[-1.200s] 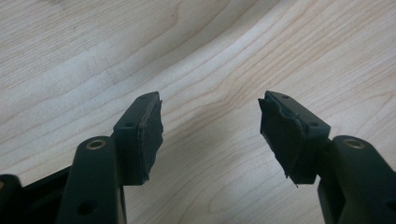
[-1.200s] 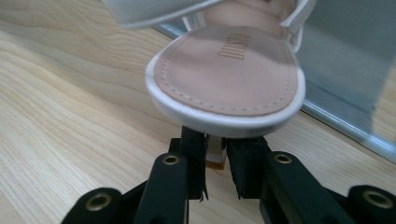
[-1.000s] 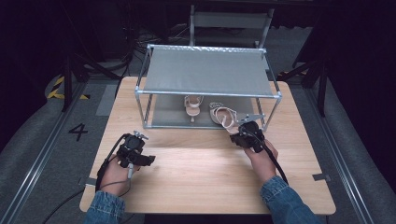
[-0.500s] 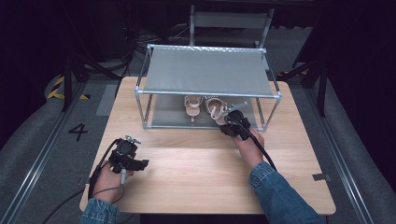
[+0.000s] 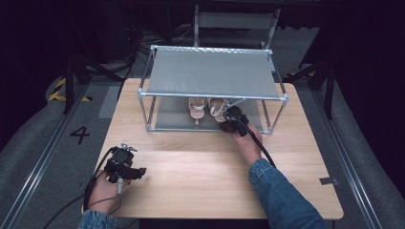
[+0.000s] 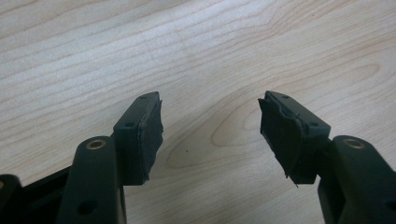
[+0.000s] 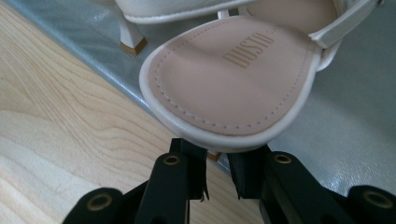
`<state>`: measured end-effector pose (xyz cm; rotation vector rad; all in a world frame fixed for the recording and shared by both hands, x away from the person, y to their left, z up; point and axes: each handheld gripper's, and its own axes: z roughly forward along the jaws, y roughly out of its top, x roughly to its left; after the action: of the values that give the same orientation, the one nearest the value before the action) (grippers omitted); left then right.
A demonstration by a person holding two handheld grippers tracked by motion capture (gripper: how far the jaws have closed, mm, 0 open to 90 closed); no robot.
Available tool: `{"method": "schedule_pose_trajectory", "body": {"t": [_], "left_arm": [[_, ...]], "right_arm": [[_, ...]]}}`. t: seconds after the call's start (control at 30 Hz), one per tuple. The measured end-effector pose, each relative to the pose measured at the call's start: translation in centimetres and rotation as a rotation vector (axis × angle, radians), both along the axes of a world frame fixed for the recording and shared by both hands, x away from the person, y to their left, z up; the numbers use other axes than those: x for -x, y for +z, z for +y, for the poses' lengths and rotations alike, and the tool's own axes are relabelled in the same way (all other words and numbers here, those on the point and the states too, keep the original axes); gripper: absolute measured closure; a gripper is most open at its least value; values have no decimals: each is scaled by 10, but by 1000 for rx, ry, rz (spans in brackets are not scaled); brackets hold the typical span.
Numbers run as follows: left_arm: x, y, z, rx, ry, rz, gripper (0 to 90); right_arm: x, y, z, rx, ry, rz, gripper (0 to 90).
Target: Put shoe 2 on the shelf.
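A beige high-heeled sandal [image 5: 218, 109] rests on the lower shelf [image 5: 168, 116] of a metal shoe rack [image 5: 213, 72], right beside its twin [image 5: 196, 109]. My right gripper [image 5: 225, 118] reaches under the rack's front rail. In the right gripper view, the right gripper [image 7: 217, 161] is shut on the heel beneath the sandal's insole [image 7: 229, 79], above the grey shelf [image 7: 355, 116]; the twin's heel [image 7: 130, 39] stands at the upper left. My left gripper [image 5: 138, 171] hovers low over the table's near left, and the left gripper [image 6: 210, 126] is open with bare wood between its pads.
The rack stands at the far middle of the wooden table [image 5: 200, 171]. A grey chair [image 5: 236, 21] sits behind it. The person's right forearm in a denim sleeve [image 5: 282, 195] crosses the near right of the table. Dark floor surrounds the table.
My right gripper has carried the sandal left and into the rack, beside the other sandal. My left gripper has drawn back toward the table's near left edge.
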<state>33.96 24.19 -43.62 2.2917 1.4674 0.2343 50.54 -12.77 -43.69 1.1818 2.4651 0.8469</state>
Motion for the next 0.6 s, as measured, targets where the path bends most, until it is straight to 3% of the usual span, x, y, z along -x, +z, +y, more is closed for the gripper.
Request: {"method": "schedule_pose_trajectory", "body": {"t": [0.3, 0.6], "left_arm": [[4, -1, 5, 2, 12, 5, 393], [4, -3, 6, -7, 7, 8, 392]], "right_arm": [[-8, -7, 10, 18, -3, -17, 773], [-12, -13, 16, -29, -15, -33, 772]]}}
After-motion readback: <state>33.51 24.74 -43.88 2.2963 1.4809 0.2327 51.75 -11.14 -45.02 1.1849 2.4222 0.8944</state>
